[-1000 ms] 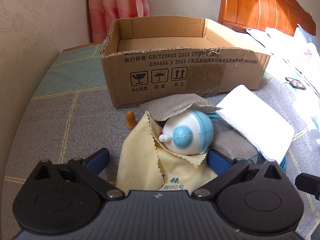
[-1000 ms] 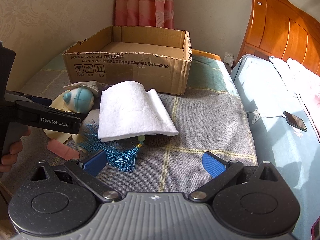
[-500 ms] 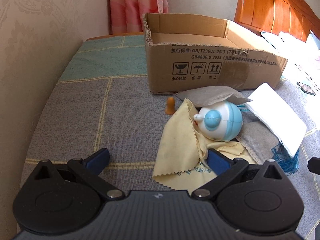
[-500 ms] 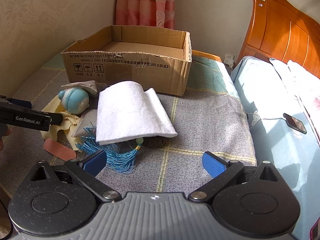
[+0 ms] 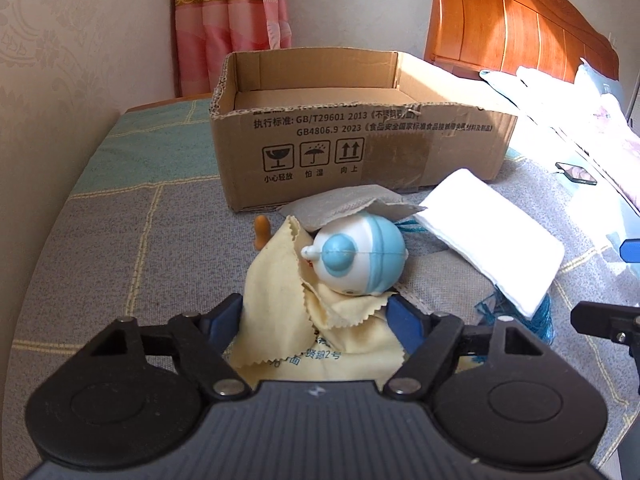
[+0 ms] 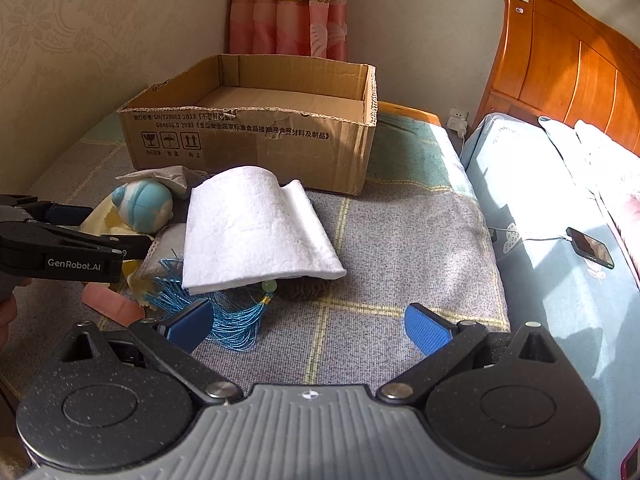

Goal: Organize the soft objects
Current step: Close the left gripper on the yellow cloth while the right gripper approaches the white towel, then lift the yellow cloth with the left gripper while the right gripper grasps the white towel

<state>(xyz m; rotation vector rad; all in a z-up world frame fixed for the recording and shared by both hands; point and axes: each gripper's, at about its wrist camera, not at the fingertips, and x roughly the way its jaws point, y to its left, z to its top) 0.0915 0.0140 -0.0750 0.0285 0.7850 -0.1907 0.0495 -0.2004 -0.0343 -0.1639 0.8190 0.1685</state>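
An open cardboard box (image 5: 360, 152) (image 6: 256, 136) stands empty at the back. In front lie a blue-and-white round toy (image 5: 360, 260) (image 6: 142, 206), a yellow cloth (image 5: 288, 304) (image 6: 100, 216), a grey cloth (image 5: 340, 208), a white folded pad (image 5: 492, 236) (image 6: 252, 228) and a blue tassel (image 6: 228, 316). My left gripper (image 5: 316, 318) is open, its jaws straddling the yellow cloth just short of the toy. My right gripper (image 6: 308, 322) is open and empty, in front of the pad and tassel.
A small orange piece (image 5: 261, 232) lies by the box. A pink strip (image 6: 114, 306) lies left of the tassel. A phone (image 6: 590, 246) on a cable rests on the bed at right. A wooden headboard (image 6: 568, 68) and a wall bound the area.
My left gripper swung back to the right and forward, so its jaws now sit around the yellow cloth near the toy. The right gripper has hardly moved.
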